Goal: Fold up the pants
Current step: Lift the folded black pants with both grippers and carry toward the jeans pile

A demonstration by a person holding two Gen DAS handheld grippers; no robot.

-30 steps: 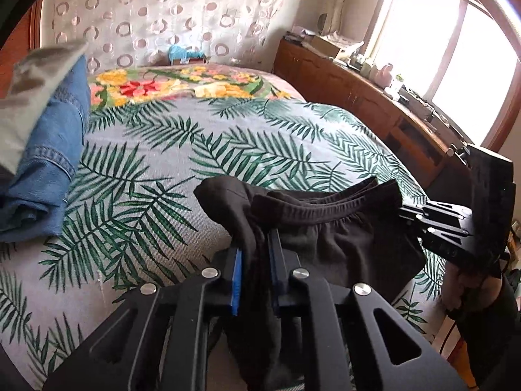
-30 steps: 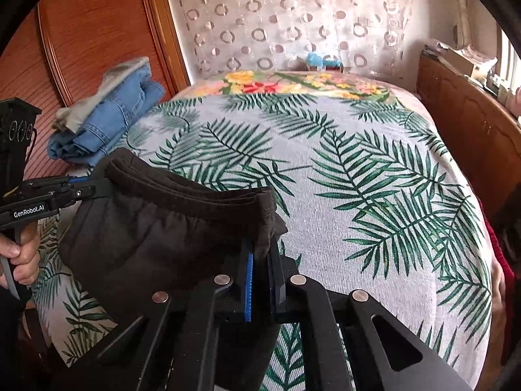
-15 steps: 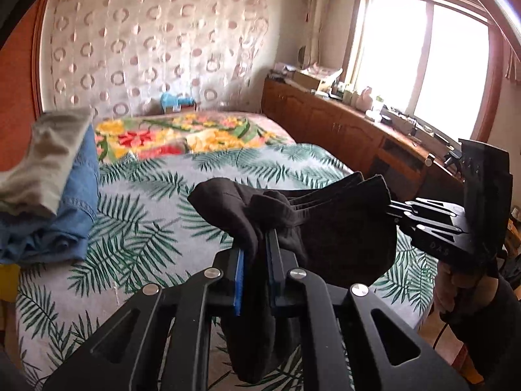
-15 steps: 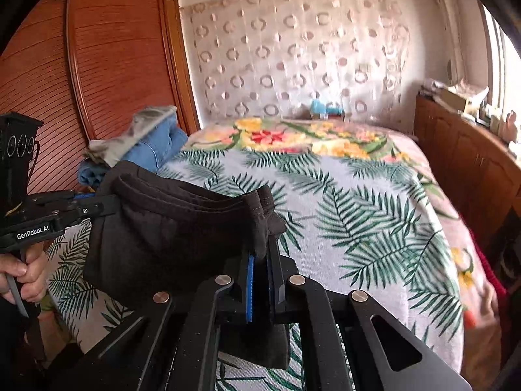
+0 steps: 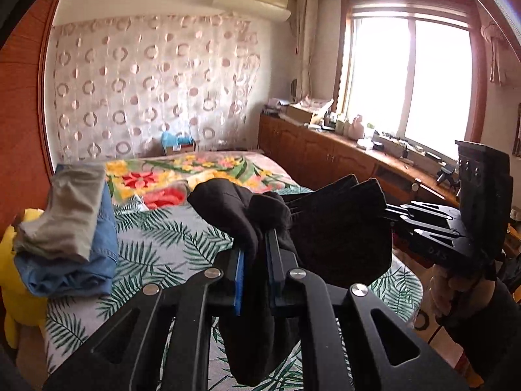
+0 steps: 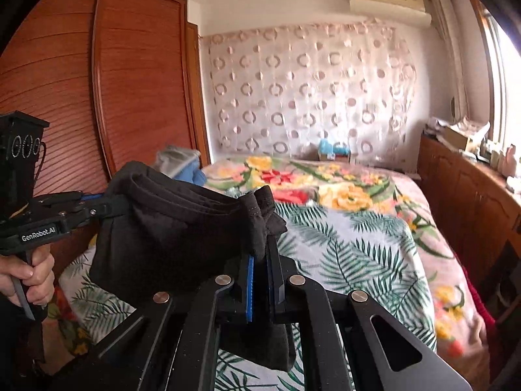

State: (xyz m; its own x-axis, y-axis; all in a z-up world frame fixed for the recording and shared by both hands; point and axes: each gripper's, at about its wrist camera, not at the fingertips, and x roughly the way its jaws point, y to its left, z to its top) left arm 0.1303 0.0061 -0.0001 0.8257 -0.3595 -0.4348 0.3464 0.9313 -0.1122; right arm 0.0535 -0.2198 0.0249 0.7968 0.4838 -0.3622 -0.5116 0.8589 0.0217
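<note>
Black pants [image 5: 338, 234] hang in the air above the bed, folded and stretched by the waistband between both grippers. My left gripper [image 5: 257, 247] is shut on one bunched end of the waistband; black cloth hangs down between its fingers. My right gripper [image 6: 260, 254] is shut on the other bunched end of the pants [image 6: 162, 228]. In the left wrist view the right gripper [image 5: 394, 215] comes in from the right edge. In the right wrist view the left gripper [image 6: 120, 200] comes in from the left, held by a hand [image 6: 29, 277].
The bed [image 6: 364, 247] has a palm-leaf cover, with a flowered blanket [image 5: 169, 176] at the far end. A stack of folded jeans and grey cloth [image 5: 68, 234] lies at its left side. A wooden wardrobe [image 6: 97, 97] stands on the left, a low cabinet [image 5: 325, 156] under the window on the right.
Both grippers have risen with the pants, lifting them well off the bed. Both views have tilted up, so more of the wall, window and wardrobe shows.
</note>
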